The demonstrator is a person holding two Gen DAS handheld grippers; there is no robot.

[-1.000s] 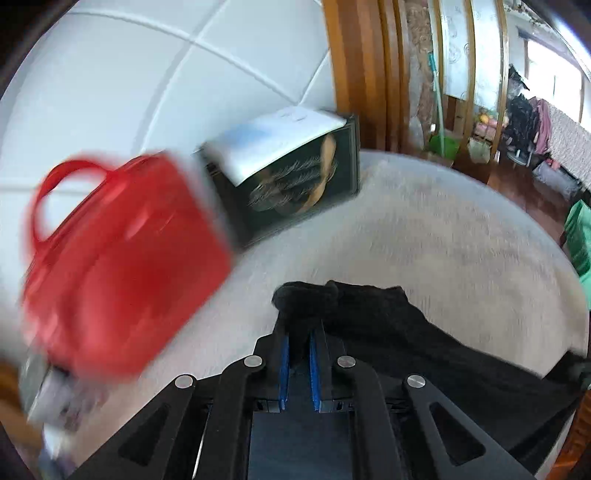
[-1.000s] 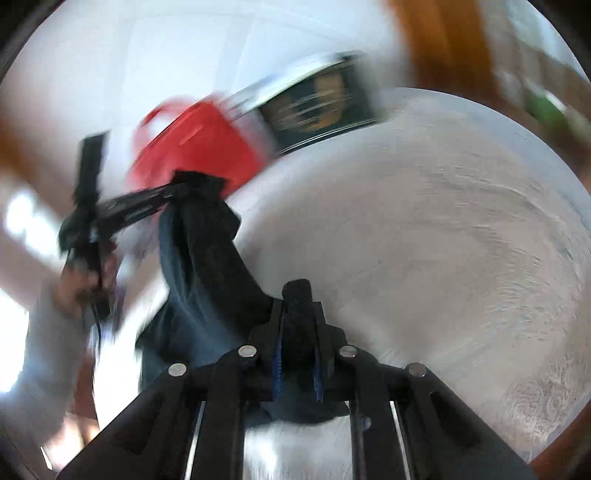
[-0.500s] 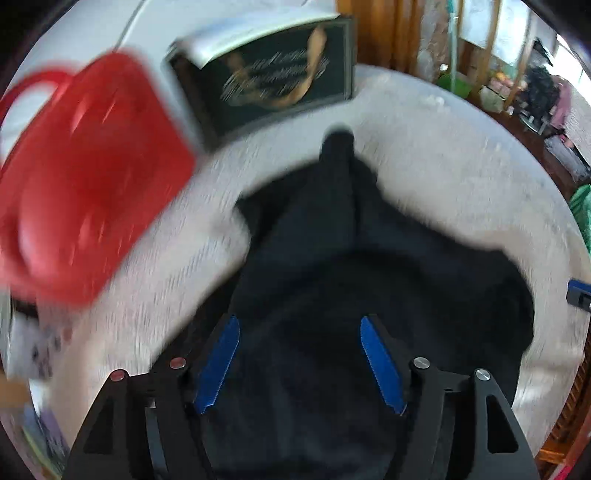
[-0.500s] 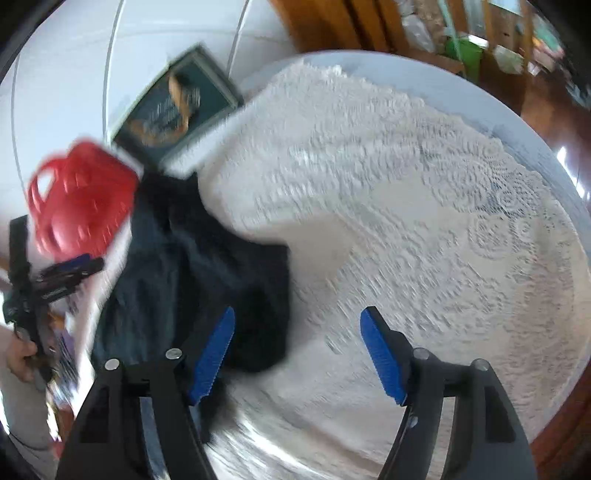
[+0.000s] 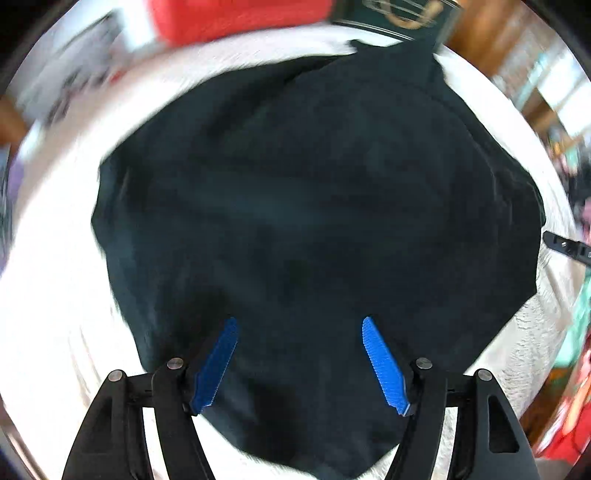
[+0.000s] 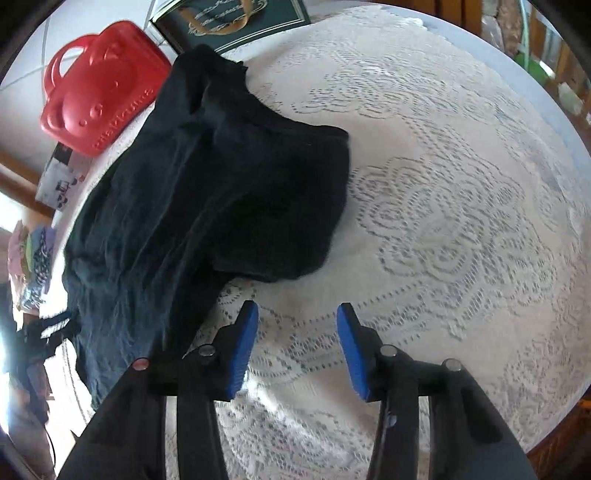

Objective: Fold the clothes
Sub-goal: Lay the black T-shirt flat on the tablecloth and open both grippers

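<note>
black garment flat on lace tablecloth (both tools spread)

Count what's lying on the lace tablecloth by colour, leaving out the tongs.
Black: 1, the garment
Red: 1, the plastic case
Dark green: 1, the box
Total: 3
</note>
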